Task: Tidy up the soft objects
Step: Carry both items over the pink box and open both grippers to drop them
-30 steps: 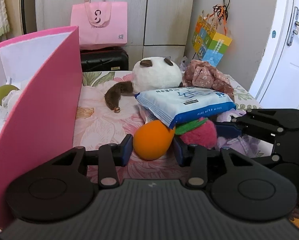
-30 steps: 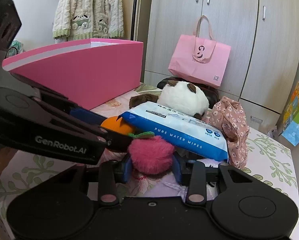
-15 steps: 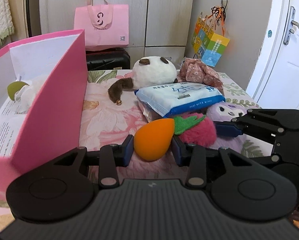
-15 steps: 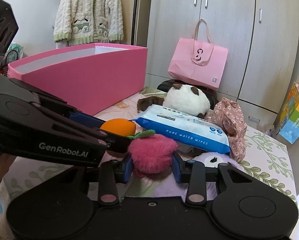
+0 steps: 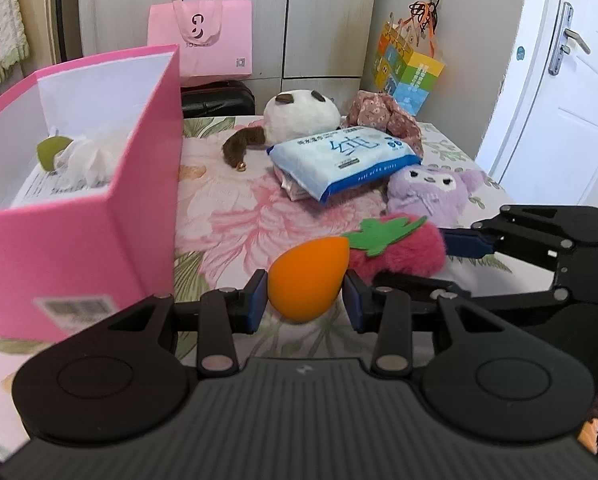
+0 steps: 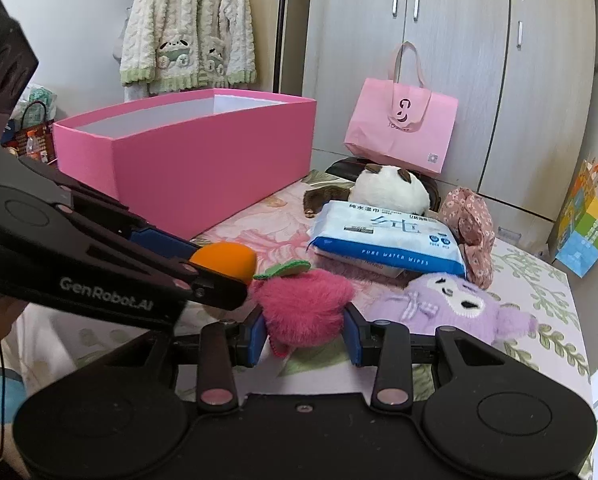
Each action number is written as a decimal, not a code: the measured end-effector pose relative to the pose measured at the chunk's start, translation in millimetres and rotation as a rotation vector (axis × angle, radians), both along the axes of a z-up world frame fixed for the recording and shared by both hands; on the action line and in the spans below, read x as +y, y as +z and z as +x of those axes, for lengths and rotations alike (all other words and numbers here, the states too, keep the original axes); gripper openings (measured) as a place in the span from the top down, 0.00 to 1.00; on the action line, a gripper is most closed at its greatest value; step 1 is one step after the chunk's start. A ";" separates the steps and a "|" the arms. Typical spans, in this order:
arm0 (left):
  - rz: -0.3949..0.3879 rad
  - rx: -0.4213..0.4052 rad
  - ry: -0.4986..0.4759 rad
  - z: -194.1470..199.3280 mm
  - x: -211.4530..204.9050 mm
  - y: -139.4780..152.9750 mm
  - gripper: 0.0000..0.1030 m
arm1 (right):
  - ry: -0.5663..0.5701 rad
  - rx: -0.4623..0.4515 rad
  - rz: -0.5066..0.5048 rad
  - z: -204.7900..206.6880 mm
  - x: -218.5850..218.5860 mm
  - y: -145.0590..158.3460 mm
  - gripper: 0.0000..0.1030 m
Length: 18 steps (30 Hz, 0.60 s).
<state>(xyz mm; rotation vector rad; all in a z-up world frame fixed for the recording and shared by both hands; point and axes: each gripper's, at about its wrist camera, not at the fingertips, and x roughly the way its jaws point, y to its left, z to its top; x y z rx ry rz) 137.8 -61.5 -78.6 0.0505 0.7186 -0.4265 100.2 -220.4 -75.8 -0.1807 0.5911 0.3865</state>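
My left gripper [image 5: 305, 300] is shut on an orange egg-shaped sponge [image 5: 305, 276], held above the floral bed. My right gripper [image 6: 303, 334] is shut on a fluffy pink strawberry plush [image 6: 303, 312] with a green felt leaf, right beside the left one. The sponge also shows in the right wrist view [image 6: 225, 258], and the strawberry in the left wrist view [image 5: 399, 246]. An open pink box [image 5: 79, 240] stands to the left; it holds a white mesh puff [image 5: 87, 156] and a green sponge [image 5: 51, 150].
On the bed lie a blue wet-wipes pack [image 5: 343, 160], a purple plush [image 5: 431, 188], a panda plush [image 5: 299, 116] with a brown tail and a floral cloth [image 5: 387, 114]. A pink bag [image 5: 201, 36] hangs on the wardrobe behind. A white door is at the right.
Both grippers have pulled back and up from the pile with the sponge and strawberry. The wipes pack now lies flat and the purple plush is uncovered.
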 end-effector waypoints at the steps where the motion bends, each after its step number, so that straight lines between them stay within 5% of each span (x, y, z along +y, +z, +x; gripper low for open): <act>1: 0.001 -0.002 0.004 -3.3 3.2 0.7 0.62 | 0.001 0.006 0.003 -2.9 -0.4 0.5 0.58; 13: 0.109 -0.037 0.004 -43.7 41.8 21.6 0.62 | 0.062 0.120 0.086 -25.9 3.3 16.8 0.57; 18: 0.109 0.016 -0.015 -53.1 65.0 31.9 0.62 | 0.134 0.177 0.099 -34.0 20.9 30.6 0.57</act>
